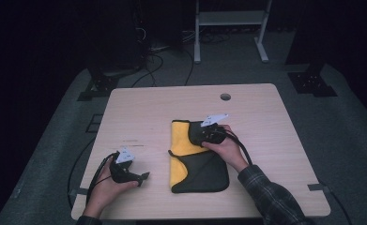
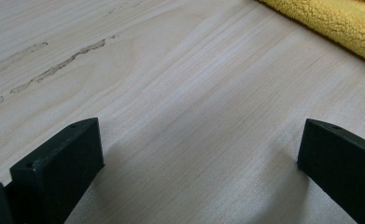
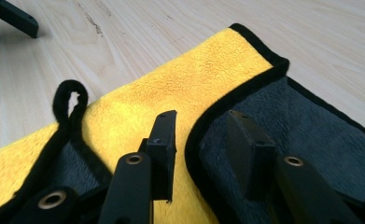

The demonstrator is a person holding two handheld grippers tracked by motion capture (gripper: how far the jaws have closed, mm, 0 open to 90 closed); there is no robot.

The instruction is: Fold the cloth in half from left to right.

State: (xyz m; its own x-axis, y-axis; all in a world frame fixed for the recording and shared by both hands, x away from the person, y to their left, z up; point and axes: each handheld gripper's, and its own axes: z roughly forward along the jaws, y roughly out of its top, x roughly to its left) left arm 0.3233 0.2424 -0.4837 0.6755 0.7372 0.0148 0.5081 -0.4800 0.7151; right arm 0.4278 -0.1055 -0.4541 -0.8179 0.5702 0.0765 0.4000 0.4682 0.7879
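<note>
A yellow-and-grey cloth (image 1: 197, 159) with black edging is being carried, partly folded, by a pale wooden table (image 1: 265, 140). A round hole (image 1: 225, 97) is being shown near the table's far edge.

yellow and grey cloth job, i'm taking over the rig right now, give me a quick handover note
Left gripper: open, nothing between the jaws, low over bare table left of the cloth.
Right gripper: jaws part open, astride the black-trimmed edge of a grey flap, one over yellow, one over grey; not yet pinched.
Cloth: near the table's middle, partly folded, grey side turned over the yellow, with a black hanging loop at one edge.
Done: a fold or two.
Left: probably pinch that edge and finish the fold.
</note>
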